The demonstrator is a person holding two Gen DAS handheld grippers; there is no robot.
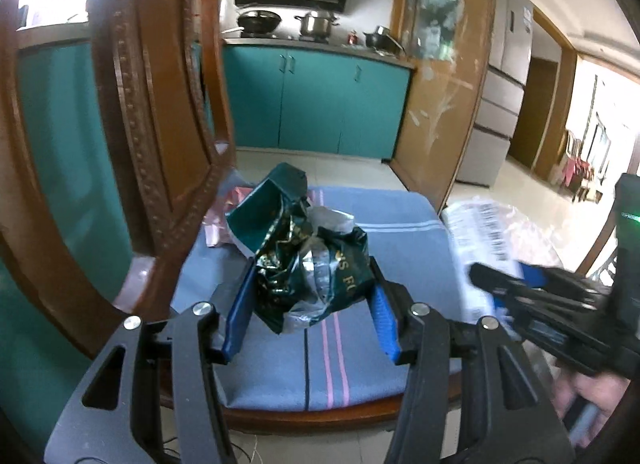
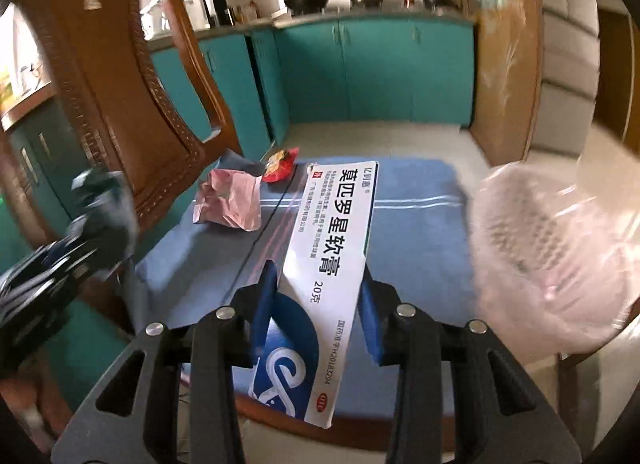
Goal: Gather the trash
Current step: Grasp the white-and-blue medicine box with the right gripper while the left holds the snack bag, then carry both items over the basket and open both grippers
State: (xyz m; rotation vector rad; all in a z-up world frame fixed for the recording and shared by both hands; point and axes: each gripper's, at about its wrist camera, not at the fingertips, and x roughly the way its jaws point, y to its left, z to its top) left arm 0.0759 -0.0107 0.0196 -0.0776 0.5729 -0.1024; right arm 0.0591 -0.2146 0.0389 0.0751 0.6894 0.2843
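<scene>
Left wrist view shows my left gripper clamped on a crumpled dark green foil wrapper, held above the blue striped cushion of a wooden chair. In the right wrist view my right gripper holds a long white medicine box printed with Chinese text, its blue pads pressing both long edges, and on the cushion behind lie a crumpled pink paper and a small red wrapper, with a clear plastic bag hanging blurred to the right
</scene>
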